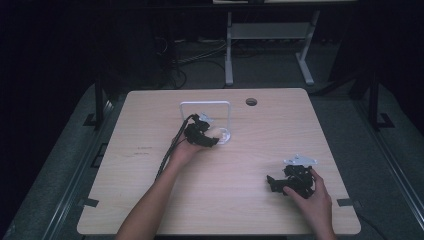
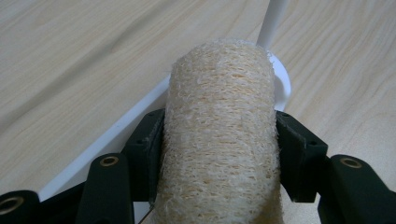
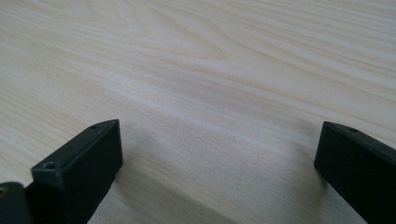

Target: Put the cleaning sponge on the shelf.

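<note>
While clamping loofah (image 2: 219, 140): left gripper (image 2: 219, 154) (low, outstretched)

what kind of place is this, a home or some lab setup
Probably a lab or recording workspace, not a home: a bare wooden table with a cable hole stands in a dark room, loose cables run across the floor behind it, and a person's hands work handheld grippers over it.

Gripper (image 2: 219, 154) clamps a loofah roll (image 2: 219, 130) over a white stand (image 2: 116, 135).
</note>
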The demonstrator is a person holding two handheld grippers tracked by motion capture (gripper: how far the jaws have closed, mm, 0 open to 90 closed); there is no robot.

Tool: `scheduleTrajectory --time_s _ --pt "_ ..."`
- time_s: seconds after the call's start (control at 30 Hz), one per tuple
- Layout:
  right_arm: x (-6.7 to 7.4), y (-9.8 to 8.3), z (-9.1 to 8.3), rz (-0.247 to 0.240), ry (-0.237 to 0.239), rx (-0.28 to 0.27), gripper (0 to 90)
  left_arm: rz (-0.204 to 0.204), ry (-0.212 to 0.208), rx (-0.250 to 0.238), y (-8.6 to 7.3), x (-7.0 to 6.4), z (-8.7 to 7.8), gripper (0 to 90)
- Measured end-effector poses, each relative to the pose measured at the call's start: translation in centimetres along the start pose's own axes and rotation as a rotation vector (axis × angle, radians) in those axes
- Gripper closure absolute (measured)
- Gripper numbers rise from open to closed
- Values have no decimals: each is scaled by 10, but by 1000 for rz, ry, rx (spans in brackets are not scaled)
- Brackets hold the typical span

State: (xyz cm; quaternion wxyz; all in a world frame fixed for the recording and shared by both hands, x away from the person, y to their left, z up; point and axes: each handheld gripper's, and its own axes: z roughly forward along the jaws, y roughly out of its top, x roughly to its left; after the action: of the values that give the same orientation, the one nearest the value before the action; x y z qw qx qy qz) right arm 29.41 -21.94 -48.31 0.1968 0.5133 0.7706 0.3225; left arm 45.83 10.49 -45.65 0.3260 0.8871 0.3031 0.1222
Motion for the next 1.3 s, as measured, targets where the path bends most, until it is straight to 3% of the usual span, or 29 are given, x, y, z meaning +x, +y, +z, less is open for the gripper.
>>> scheduleTrajectory --time_s 0.3,0.6,0.8,0.9,0.93,1.1,1.13,1.3 --pt "0 0 0 -1 0 0 6 -4 13 -9 0 0 0 345" --pt "0 0 0 -1 0 -1 6 -16 24 -50 4 -1 -23 347" --pt "0 0 0 -1 0 -1 6 -18 7 -73 5 -2 -42 456" --pt "0 0 0 -1 0 0 6 -39 -16 -80 3 -3 -48 595" --pt "0 0 0 -1 0 -1 6 -62 -35 -86 2 -5 -53 639" --pt "0 0 0 -1 0 0 6 -68 -82 -78 -4 -9 -59 898" --pt "0 0 0 -1 0 -1 6 -74 -103 -74 -7 -10 -60 899" --pt "0 0 0 -1 0 -1 6 -68 -121 -71 -13 -15 -61 900"
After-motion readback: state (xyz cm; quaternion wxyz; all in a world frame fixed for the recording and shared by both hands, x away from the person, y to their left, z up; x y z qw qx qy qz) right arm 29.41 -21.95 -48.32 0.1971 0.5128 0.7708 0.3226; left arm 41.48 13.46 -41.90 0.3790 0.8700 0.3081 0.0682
